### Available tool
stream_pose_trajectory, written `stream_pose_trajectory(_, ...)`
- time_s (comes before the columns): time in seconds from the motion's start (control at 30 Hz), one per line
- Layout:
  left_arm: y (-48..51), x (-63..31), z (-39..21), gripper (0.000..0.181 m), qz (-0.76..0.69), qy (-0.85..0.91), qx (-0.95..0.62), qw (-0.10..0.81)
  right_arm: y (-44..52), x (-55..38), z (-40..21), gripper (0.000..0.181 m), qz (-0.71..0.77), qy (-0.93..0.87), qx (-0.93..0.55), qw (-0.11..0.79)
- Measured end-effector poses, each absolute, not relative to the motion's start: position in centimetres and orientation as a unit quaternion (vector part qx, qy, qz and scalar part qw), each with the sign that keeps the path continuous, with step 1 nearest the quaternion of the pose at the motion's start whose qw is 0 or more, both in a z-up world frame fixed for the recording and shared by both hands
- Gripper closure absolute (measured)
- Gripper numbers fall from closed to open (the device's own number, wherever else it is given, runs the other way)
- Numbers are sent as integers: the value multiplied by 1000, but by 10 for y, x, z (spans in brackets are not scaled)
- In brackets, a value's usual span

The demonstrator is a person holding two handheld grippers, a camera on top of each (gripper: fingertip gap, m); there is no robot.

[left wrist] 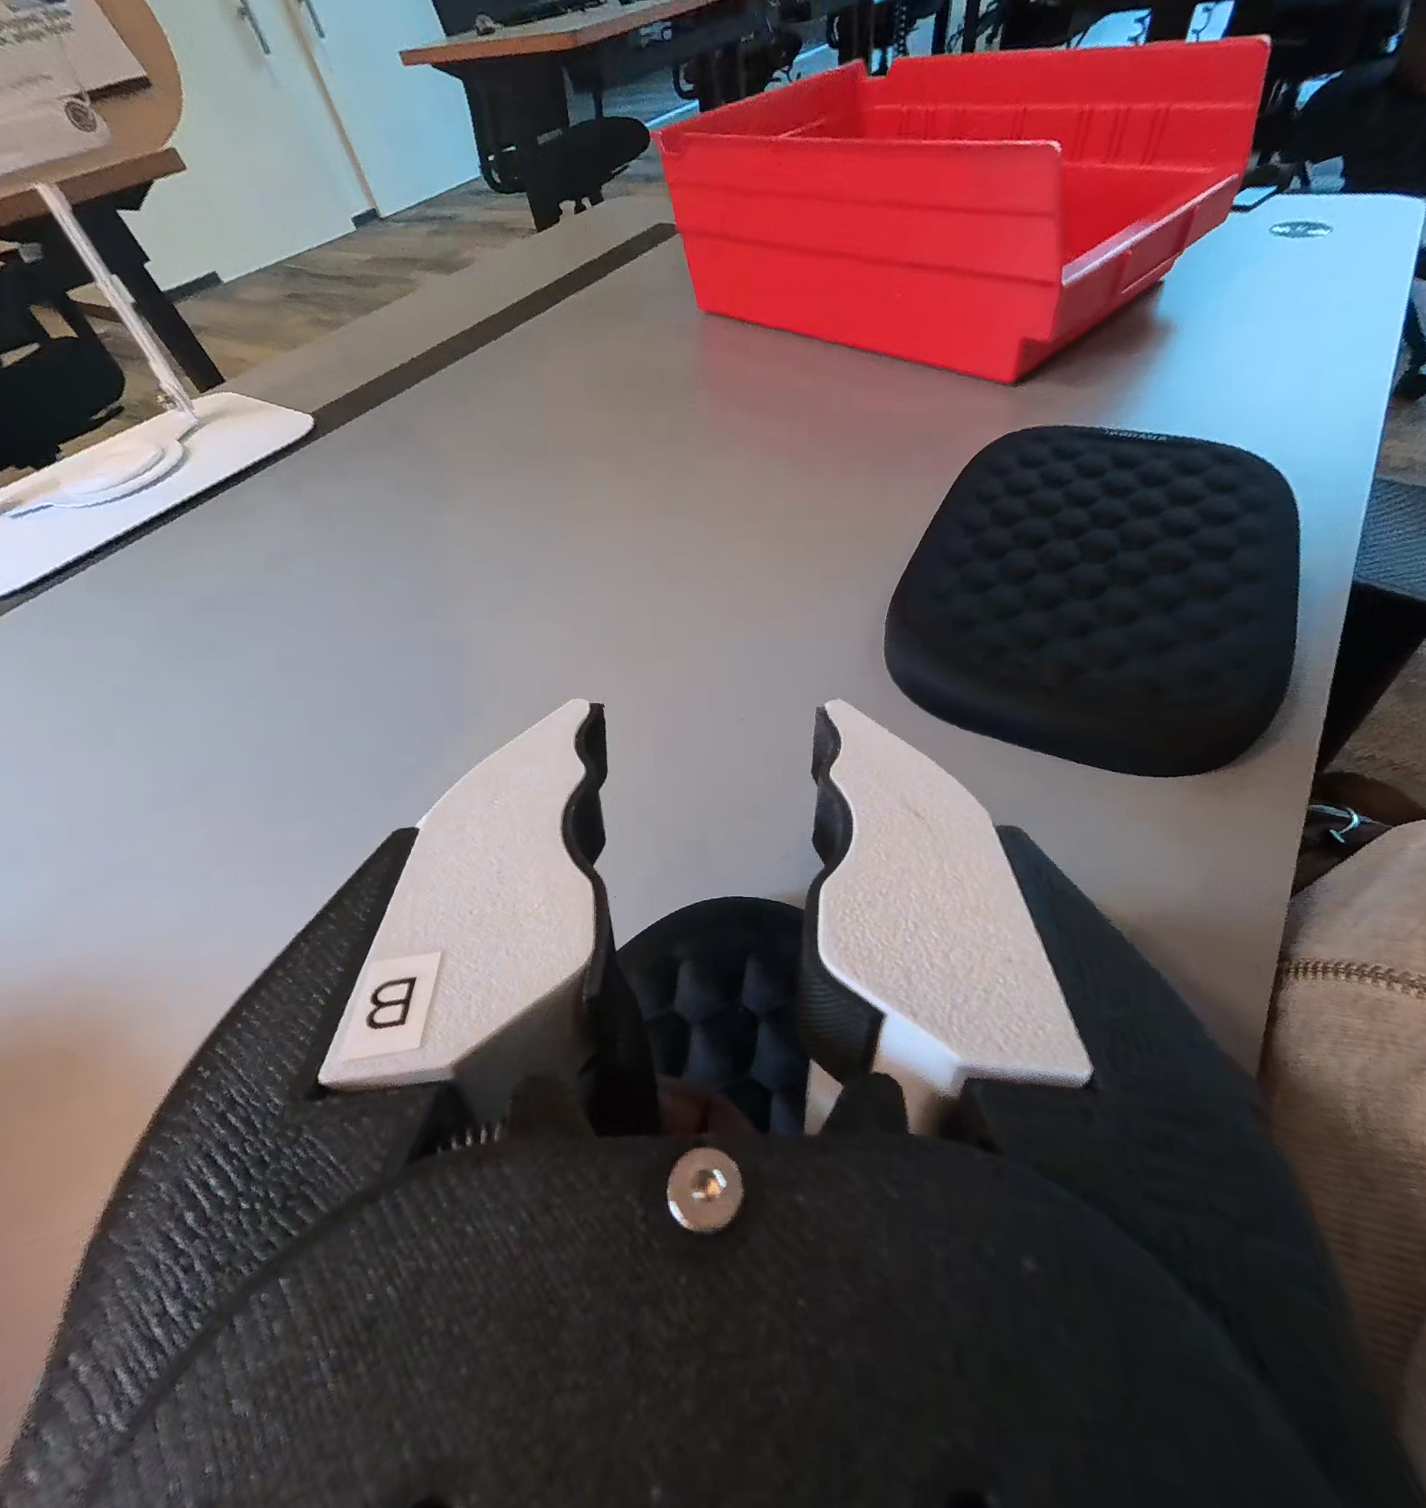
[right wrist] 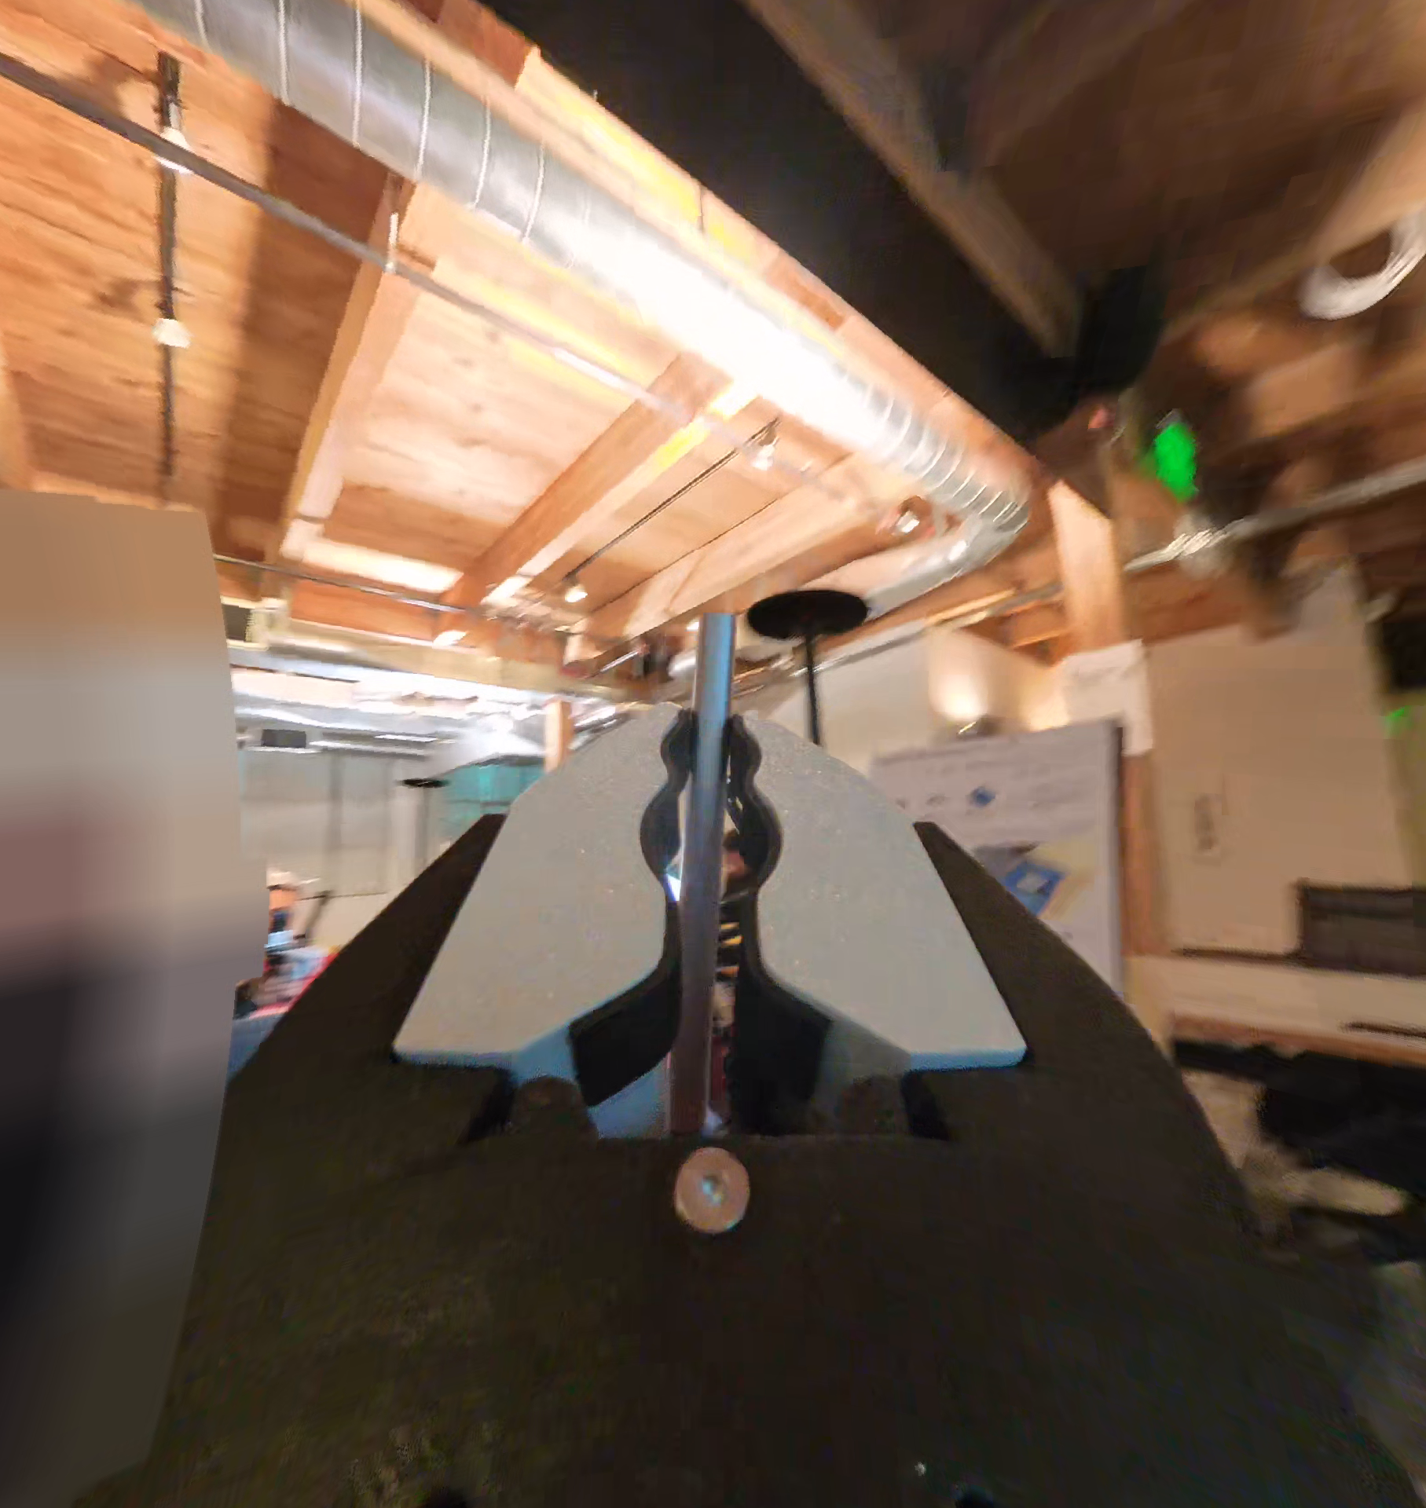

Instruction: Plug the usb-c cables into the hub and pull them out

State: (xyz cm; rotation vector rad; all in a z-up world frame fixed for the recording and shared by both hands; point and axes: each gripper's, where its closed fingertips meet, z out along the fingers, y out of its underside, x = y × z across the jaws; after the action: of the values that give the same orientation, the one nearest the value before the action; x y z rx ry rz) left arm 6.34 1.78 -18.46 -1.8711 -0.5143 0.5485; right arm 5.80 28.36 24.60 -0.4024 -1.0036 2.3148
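Observation:
No hub or usb-c cable shows in either view. My left gripper (left wrist: 709,718) is open and empty, held low over the grey table (left wrist: 448,530), with a black dimpled pad (left wrist: 717,979) under its fingers. My right gripper (right wrist: 709,722) points up towards a wooden ceiling, its fingers almost together with only a narrow slit between them. A thin silver pole (right wrist: 711,669) shows in that slit and rises above the tips. It looks like a standing pole behind the gripper, and I cannot tell whether it touches the pads.
A second black dimpled pad (left wrist: 1101,596) lies right of the left gripper near the table edge. A red plastic bin (left wrist: 938,204) stands at the far end. A white stand base (left wrist: 122,490) sits at the left. Beige clothing (left wrist: 1379,1061) is at the right. The gap from one gripper's tips to the other's is roughly 50 cm.

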Motion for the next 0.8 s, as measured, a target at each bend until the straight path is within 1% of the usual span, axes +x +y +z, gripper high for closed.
stream_pose_trajectory(0.07, 17, 63, -183, 133, 223, -220, -781, 540, 312, 62, 260, 173, 860, -356, -143, 337)
stream_pose_trajectory(0.13, 17, 63, -183, 133, 216, -222, -780, 544, 335, 59, 263, 173, 859, -343, -149, 350)
stream_pose_trajectory(0.3, 18, 63, -185, 134, 211, -223, -785, 538, 372, 30, 225, 173, 875, -323, -201, 301)
stream_pose_trajectory(0.4, 20, 64, -190, 134, 213, -217, -795, 524, 401, 14, 186, 173, 893, -271, -241, 267)
stream_pose_trajectory(0.47, 22, 65, -193, 134, 217, -207, -803, 514, 430, 12, 158, 173, 916, -197, -258, 234)
stream_pose_trajectory(0.53, 24, 66, -196, 134, 219, -198, -812, 503, 460, 11, 122, 173, 923, -116, -284, 232)
stream_pose_trajectory(0.57, 25, 67, -198, 135, 220, -195, -816, 498, 471, 8, 100, 173, 914, -92, -307, 248)
stream_pose_trajectory(0.63, 27, 68, -200, 135, 220, -190, -822, 490, 482, -6, 53, 173, 873, -99, -373, 298)
stream_pose_trajectory(0.73, 27, 68, -200, 135, 220, -189, -822, 490, 478, -30, -14, 173, 769, -202, -476, 375)
stream_pose_trajectory(0.8, 26, 67, -200, 135, 216, -192, -820, 494, 465, -44, -49, 172, 692, -296, -522, 401)
